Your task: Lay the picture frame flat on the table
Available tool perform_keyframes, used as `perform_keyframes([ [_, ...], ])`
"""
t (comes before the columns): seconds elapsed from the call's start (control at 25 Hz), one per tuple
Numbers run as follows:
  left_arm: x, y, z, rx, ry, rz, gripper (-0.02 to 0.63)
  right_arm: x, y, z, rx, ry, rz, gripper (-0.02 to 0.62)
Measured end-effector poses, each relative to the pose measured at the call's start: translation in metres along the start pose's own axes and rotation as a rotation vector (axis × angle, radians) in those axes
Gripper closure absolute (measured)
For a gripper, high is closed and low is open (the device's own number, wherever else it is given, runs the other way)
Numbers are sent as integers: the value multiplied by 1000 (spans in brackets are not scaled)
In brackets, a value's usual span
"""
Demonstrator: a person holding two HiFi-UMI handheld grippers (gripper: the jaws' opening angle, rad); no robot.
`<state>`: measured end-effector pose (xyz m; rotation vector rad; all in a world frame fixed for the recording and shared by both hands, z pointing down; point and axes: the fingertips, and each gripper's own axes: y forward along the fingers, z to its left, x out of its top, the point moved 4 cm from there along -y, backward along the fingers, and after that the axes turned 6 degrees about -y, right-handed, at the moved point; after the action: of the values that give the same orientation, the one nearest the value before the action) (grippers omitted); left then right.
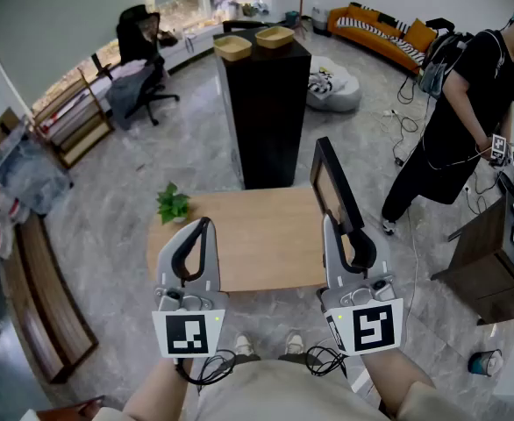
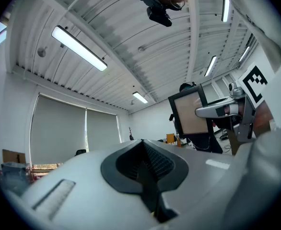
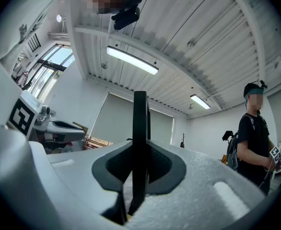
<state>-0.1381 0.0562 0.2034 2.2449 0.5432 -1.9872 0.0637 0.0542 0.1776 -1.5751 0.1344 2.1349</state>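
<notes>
Frame work, mid-task.

- Picture frame stood upright in the air over the desk's 3 o'clock edge. Its black border and tan panel were turned toward 9 o'clock. It was not yet flat. As far as I could judge from the head view it was clear of the desktop, though its low edge was hidden behind my right claw.
- I judged the upright hold to be deliberate. With the grip low on the border, the panel stays free to tip over toward the open wood at 9 o'clock, where there was bare room for it.
- Right claw, seen along its own jaws: nearly pressed together, pinching the frame edge-on. The thin black border rose straight up at 12 o'clock between the pads, with both pads against it.
- Left claw was held over the near 7 o'clock part of the desk, well apart from the frame. In its own view the jaws were pressed together with nothing between them. The frame showed off at 2 o'clock. I took this claw to be standing by.
- A small potted plant sat at the desk's 10 o'clock corner, well away from the landing spot.
- Risk, my guess: a thin edge in a narrow pinch could twist as it tips.
</notes>
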Motion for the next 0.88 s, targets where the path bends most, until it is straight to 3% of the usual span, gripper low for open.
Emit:
perform_keyframes([
  [0.44,-4,8,-10,16,5,22,588,-12,-1,-17,13,31,5,552],
  [0.88,-6,15,-36,81,6,51,588,-33,-12,-42,69,54,11,552],
])
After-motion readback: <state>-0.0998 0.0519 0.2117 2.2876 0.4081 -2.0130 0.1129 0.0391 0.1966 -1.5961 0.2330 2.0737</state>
